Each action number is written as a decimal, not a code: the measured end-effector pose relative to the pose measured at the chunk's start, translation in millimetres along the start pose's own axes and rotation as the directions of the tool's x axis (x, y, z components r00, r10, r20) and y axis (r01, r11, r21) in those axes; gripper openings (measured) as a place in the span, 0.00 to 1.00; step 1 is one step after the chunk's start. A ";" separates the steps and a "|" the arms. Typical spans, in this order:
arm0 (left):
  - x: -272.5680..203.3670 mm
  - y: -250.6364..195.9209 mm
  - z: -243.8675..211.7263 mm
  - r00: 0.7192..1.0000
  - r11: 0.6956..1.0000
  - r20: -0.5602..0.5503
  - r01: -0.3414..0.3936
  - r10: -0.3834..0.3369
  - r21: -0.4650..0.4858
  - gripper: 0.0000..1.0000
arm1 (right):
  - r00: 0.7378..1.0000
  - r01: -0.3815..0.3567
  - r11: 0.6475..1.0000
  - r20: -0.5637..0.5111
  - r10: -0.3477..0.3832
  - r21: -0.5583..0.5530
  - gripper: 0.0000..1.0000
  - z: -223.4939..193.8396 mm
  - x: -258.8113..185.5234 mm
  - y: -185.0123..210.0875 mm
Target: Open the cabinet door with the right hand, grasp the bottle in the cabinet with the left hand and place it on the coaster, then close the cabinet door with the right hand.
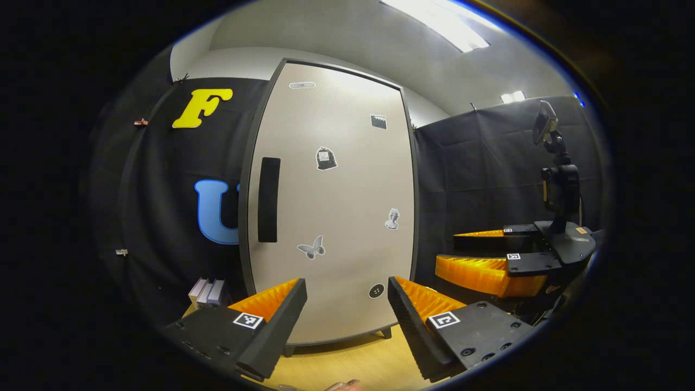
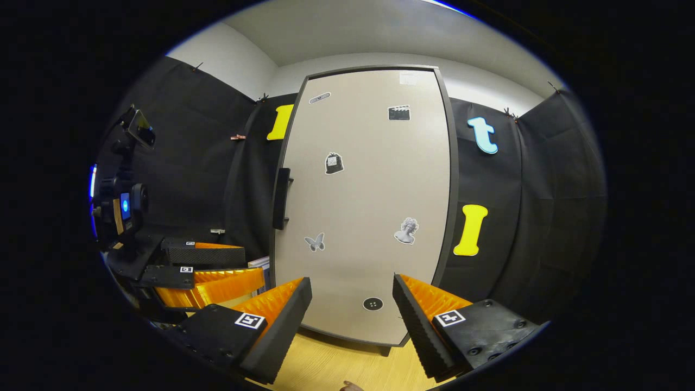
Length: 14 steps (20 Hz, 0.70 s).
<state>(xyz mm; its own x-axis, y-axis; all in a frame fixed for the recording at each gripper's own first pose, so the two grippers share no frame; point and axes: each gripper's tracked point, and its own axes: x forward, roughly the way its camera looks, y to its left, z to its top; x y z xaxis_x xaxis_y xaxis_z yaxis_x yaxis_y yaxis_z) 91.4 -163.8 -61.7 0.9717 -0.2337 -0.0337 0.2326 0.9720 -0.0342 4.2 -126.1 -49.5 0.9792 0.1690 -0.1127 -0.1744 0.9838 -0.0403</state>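
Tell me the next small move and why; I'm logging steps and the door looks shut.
Probably bring the right gripper forward and to its left toward the dark handle. The cabinet door is closed, both grippers are open and hold nothing, and the handle sits on the door's left edge, apart from the fingers.

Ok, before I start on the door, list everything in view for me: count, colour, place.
Cabinet door: one, beige, shut, straight ahead.
Handle: one, black, door's left edge.
Stickers: several, grey and black, scattered over the door.
Table: one, light wood, under the cabinet.
Small boxes: three, pale, left of the cabinet.
Left gripper: open, empty, facing the door.
Right gripper: open, empty, facing the door.
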 end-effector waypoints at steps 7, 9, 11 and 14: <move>-2.8 0.3 2.8 1.000 1.000 0.011 -0.006 0.006 -0.001 0.95 | 1.000 -0.004 1.000 -0.005 0.004 0.011 0.97 -0.5 -0.5 2.0; -2.6 1.0 2.8 1.000 1.000 0.010 -0.011 0.011 -0.003 0.95 | 1.000 -0.008 1.000 -0.004 0.008 0.009 0.97 -0.2 -0.1 2.2; -2.8 0.3 2.7 1.000 1.000 0.011 -0.012 0.012 -0.005 0.95 | 1.000 -0.013 1.000 -0.002 0.013 0.008 0.97 0.1 -0.1 2.9; -3.4 -1.5 2.5 1.000 1.000 0.012 -0.008 0.008 -0.001 0.95 | 1.000 -0.016 1.000 -0.001 0.016 0.005 0.97 0.2 -0.2 2.7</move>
<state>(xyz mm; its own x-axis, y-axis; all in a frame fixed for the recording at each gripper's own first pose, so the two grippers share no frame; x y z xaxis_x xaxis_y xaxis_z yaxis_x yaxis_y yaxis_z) 87.8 -164.3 -59.0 0.9740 -0.2255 -0.0220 0.2247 0.9738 -0.0353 3.5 -123.4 -49.4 0.9760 0.1849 -0.1147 -0.1898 0.9812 -0.0334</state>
